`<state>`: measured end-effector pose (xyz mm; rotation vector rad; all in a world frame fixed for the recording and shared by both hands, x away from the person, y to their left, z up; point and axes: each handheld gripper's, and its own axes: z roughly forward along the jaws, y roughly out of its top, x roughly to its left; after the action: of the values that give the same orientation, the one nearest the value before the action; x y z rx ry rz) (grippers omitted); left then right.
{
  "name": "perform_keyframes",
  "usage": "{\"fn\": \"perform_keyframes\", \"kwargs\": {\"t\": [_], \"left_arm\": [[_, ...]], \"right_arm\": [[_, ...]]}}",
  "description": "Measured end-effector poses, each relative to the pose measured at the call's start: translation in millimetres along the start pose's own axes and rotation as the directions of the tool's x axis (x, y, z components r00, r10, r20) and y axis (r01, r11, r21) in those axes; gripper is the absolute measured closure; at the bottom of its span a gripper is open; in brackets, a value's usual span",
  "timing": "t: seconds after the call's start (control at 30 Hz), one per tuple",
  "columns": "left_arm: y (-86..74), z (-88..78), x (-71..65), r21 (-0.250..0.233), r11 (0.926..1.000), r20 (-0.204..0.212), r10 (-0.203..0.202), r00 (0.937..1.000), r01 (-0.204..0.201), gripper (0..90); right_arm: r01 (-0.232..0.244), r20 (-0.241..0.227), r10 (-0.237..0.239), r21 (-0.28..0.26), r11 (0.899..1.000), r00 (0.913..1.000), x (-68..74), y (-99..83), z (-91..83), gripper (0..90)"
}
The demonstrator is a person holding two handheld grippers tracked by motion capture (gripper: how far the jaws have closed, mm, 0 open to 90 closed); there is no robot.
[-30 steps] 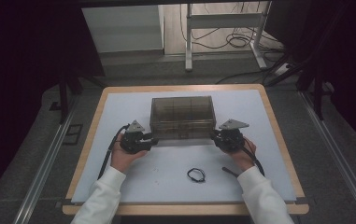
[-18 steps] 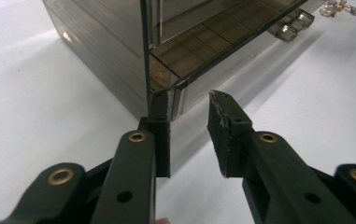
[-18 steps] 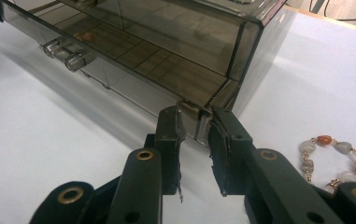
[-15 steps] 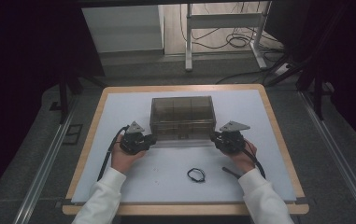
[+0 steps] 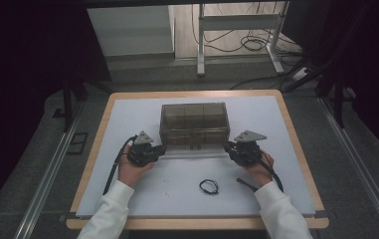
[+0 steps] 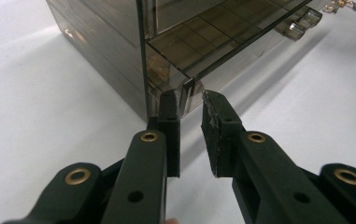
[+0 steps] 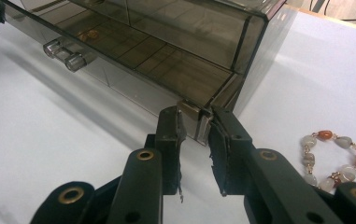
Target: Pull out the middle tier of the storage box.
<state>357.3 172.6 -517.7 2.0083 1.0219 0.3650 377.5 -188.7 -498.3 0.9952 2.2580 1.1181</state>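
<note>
My left gripper [image 6: 190, 105] has just been closing and now pinches the left front corner of the smoky, see-through drawer [image 6: 199, 46], slid partly out of its organizer box [image 5: 194, 122] mid-table. My right gripper [image 7: 195, 122] pinches the drawer's right corner, a beaded bracelet [image 7: 333, 158] lying just right of it.

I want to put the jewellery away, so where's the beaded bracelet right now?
In the right gripper view the beaded bracelet lies flat on the white table, at the picture's right, just beside the right tool and near the corner of the smoky drawer box.
</note>
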Motion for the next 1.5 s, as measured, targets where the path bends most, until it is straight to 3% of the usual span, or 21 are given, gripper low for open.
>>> {"fn": "perform_keyframes", "kwargs": {"t": [1.5], "left_arm": [[-9.9,-10.2,-9.6,-0.003,1.0000,0.021,0.001,0.9998,-0.001,78.3]], "right_arm": [[0.015,-0.015,-0.015,-0.007,1.000,0.9998,9.7,-10.3,-13.8,75.6]]}}
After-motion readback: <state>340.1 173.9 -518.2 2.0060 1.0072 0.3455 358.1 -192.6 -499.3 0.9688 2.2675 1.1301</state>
